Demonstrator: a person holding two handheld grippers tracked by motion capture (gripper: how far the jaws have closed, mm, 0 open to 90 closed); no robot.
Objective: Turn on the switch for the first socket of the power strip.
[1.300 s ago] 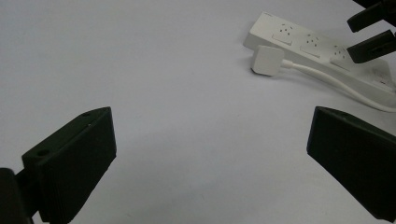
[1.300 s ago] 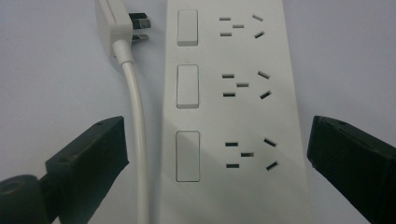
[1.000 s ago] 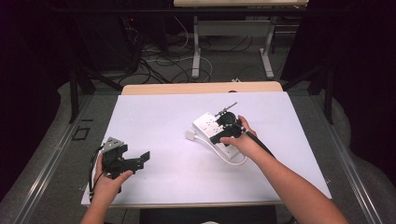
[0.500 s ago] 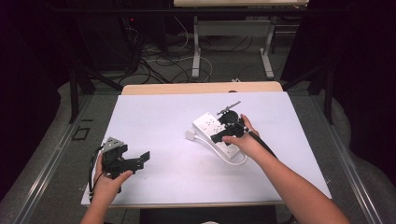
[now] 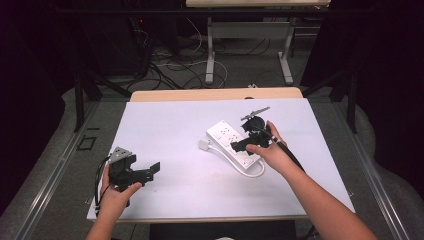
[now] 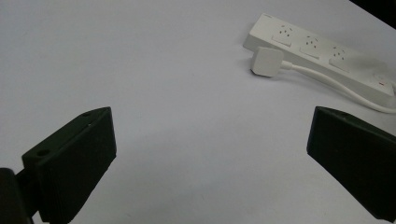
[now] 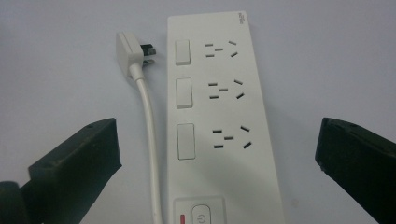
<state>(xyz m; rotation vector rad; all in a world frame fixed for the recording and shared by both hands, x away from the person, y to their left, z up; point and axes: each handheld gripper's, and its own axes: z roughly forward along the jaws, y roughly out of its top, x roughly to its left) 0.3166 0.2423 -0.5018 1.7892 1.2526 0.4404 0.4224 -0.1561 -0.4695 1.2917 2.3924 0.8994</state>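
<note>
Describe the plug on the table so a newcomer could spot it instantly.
On the white table, find the white power strip under the right hand-held gripper. The plug lies beside the strip's far end, unplugged, on a white cable; it alone shows bare metal prongs.

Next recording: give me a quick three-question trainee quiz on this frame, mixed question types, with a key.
1. True or false: the right tool is shut on the power strip.
2. Multiple choice: where does the strip's own plug lie? A) pushed into one of the sockets; B) loose on the table beside the strip's far end; C) between the left tool's jaws.
3. Fill in: in the right gripper view, the strip shows ___ socket groups, each with its own switch.

Key
1. False: its jaws stand wide apart above the strip.
2. B: its prongs point at the strip but sit outside it; the left tool is open near the table's left front, well away.
3. Three.
</note>
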